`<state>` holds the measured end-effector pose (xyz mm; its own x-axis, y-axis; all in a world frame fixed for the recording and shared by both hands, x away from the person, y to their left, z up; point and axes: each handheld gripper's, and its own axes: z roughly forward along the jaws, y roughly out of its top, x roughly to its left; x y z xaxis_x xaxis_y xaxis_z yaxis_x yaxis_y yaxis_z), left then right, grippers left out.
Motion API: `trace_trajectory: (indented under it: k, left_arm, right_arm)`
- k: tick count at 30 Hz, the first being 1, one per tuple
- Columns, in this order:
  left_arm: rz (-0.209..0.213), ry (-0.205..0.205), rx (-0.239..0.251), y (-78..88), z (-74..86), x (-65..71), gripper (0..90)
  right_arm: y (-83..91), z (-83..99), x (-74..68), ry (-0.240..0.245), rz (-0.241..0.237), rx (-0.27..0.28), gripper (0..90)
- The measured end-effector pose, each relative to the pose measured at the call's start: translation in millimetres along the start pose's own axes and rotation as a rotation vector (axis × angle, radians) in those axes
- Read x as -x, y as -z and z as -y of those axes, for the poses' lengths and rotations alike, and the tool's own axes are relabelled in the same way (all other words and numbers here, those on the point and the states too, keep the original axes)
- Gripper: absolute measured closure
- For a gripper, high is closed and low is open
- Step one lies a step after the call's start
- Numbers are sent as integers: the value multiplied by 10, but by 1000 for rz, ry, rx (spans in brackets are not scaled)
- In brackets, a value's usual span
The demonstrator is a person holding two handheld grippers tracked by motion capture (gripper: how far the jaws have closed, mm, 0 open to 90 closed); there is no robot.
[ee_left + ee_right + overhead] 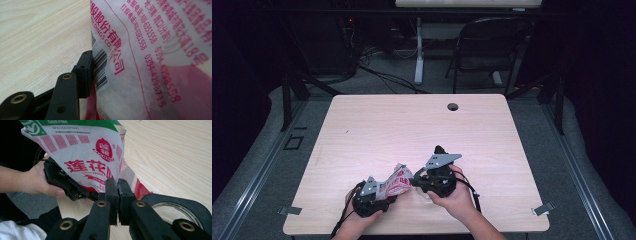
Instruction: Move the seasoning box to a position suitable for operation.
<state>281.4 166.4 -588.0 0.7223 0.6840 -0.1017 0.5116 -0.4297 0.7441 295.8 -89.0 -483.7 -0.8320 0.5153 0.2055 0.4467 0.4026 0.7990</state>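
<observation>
Low centre of the high view: my right tongs (117,186), jaws closed, pinch an edge of the red-and-white packet (396,182) above the worktop (412,125), while my left tongs (379,192) press its barcoded side.

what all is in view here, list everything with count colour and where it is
bag: one, white plastic with red print and a green band, near edge of the table, between the two grippers
glass dish: one, clear, round, on the table under the right gripper
table: one, light wood, centre of the high view
cable hole: one, dark, near the table's far edge
folding chair: one, black, beyond the table
left gripper: one, black, at the bag's lower end, one jaw against its barcode
right gripper: one, black, jaws pinched on the bag's edge
hands: two, one holding each gripper
</observation>
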Motion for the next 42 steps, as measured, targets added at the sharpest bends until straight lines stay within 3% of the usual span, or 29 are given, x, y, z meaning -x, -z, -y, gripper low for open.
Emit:
trace_trajectory:
  k: [18, 28, 31, 38, 42]
  left_arm:
    - [-10, -8, 15, 11, 6, 14, 616]
    - [-16, -16, 12, 13, -3, 12, 634]
    - [-21, -33, 9, 13, -5, 19, 635]
    - [-46, -76, 5, 6, -6, 60, 636]
    - [-52, -80, 5, 4, -6, 69, 636]
  right_arm:
    - [1, 4, 17, -4, -2, 2, 861]
    - [40, -6, 52, -11, -7, 1, 748]
    - [86, -19, 69, -20, -21, 21, 709]
    - [182, -59, 112, -31, 9, 33, 689]
    - [215, -81, 122, -26, 7, 41, 671]
